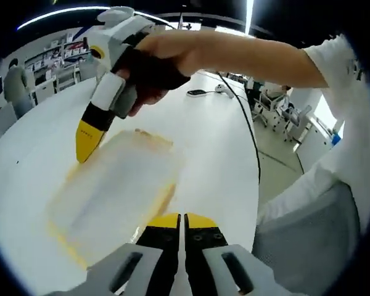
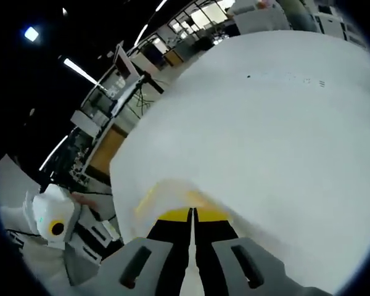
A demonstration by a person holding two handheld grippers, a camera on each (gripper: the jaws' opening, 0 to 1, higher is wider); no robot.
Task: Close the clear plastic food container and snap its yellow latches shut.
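1. The container (image 1: 114, 194) on the table (image 1: 216, 142) was blurred; latch detail could not be made out.
2. The right gripper (image 1: 86, 140), held at 11 o'clock, was pressed closed at its far edge.
3. The left gripper (image 1: 183, 221) was closed at its near edge.

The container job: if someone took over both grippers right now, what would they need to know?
Left gripper: shut, tips at the near edge of the container.
Right gripper: shut, tips at its far edge.
Container lies flat on the white table, lid apparently down.
Latches: blurred yellow along the edges; I cannot tell which are snapped.
Left to do: check each latch and press any loose one shut.
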